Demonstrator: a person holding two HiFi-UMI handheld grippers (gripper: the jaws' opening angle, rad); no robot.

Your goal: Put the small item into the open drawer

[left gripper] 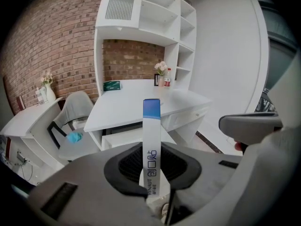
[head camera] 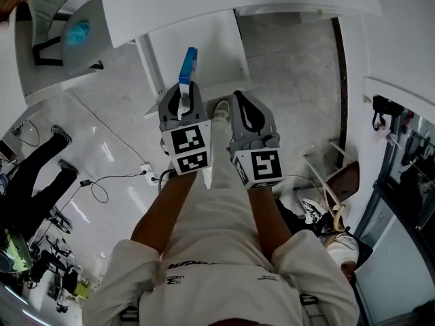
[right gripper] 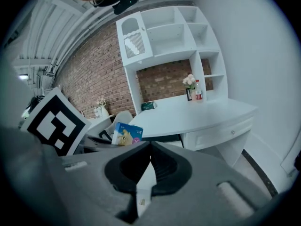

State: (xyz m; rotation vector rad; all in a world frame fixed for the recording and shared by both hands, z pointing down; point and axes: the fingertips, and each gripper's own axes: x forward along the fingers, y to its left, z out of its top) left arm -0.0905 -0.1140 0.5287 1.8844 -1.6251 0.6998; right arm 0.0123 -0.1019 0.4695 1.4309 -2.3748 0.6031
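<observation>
A small flat white box with a blue end [head camera: 187, 70] stands upright between the jaws of my left gripper [head camera: 183, 92], which is shut on it. In the left gripper view the box [left gripper: 151, 140] shows edge-on and points toward the white desk [left gripper: 136, 105]. Under the desk's top, the open drawer [left gripper: 123, 136] sticks out toward me, and the box is held above its front [head camera: 197, 49]. My right gripper [head camera: 238, 104] hangs beside the left one. Its jaws [right gripper: 150, 150] meet with nothing between them. From there the box's printed face [right gripper: 126, 134] shows at the left.
A grey chair [head camera: 68, 26] with a blue object on its seat [left gripper: 75, 136] stands left of the desk. White shelves [left gripper: 160, 18] rise above the desk against a brick wall, with flowers [left gripper: 161, 68] and a green box [left gripper: 112, 84] on the top. Cables [head camera: 102, 182] lie on the floor.
</observation>
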